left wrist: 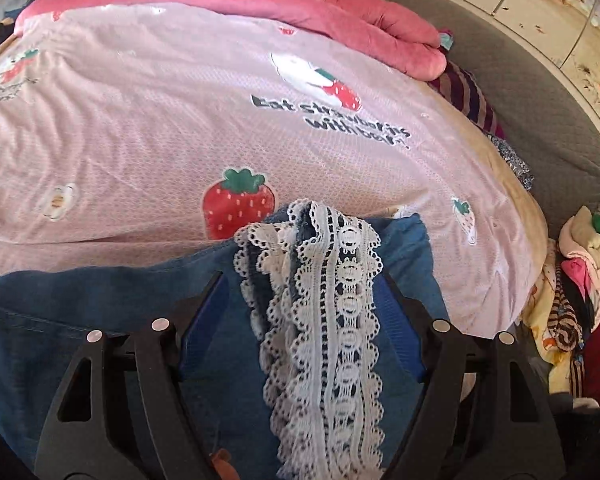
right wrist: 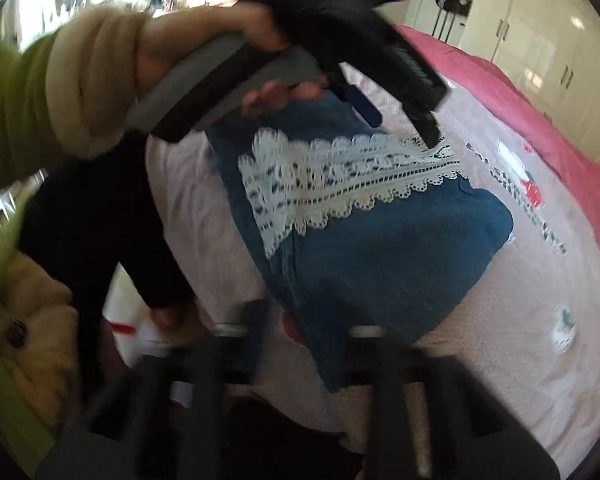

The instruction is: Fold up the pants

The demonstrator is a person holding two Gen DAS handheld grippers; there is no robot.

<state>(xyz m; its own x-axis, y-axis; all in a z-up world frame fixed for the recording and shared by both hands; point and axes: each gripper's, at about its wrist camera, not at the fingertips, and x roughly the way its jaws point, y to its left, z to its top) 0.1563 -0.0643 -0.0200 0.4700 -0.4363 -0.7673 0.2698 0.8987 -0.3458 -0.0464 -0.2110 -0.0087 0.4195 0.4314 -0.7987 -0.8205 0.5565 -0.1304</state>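
Note:
Blue denim pants with a white lace strip lie folded on a pink strawberry quilt. My left gripper is open over them. The lace runs between its fingers and the blue pads do not press on it. In the right wrist view the pants and lace lie mid-frame, and a hand holds the left gripper above their far end. My right gripper is blurred at the pants' near edge with its fingers close together. Whether any cloth is pinched is hidden by the blur.
A darker pink blanket is bunched at the far side of the bed. A heap of mixed clothes sits off the right edge beside a grey padded panel. A green and cream sleeve fills the left; white cupboards stand behind.

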